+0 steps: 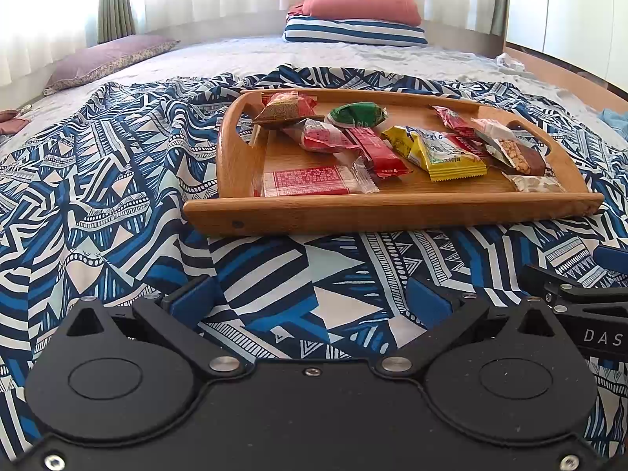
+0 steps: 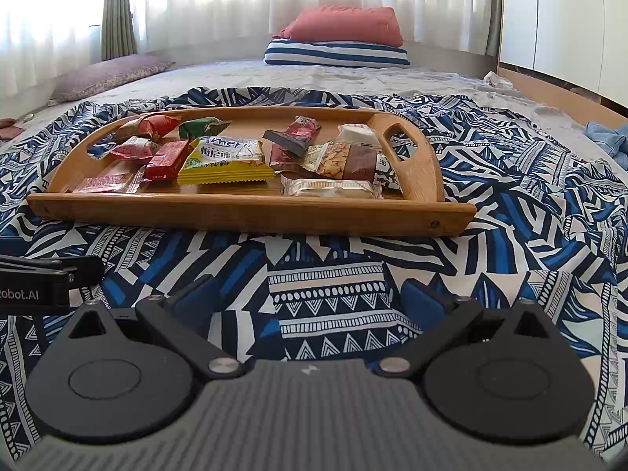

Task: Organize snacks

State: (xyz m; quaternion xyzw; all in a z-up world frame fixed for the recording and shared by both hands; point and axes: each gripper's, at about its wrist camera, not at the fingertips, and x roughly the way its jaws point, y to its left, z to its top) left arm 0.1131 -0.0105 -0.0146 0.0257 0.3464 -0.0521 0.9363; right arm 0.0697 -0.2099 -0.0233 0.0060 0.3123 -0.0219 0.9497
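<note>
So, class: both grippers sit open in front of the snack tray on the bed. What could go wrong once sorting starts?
1. The wooden tray rests on a rumpled patterned cloth, so a push could tilt or slide it.
2. The snacks overlap: the yellow packet leans on the red bar, so lifting one may drag its neighbour.
3. The clear-wrapped bar looks slippery and may slip from the right gripper.

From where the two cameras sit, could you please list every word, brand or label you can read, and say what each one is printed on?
"Ameri", cut off: the yellow snack packet in the wooden tray.
"DAS", cut off by the frame edge: the right gripper's body, seen from the left wrist view.
"obot.AI", its start cut off: the left gripper's body, seen from the right wrist view.
Print on the flat red-and-white bar and the other wrappers: too small to read.
</note>
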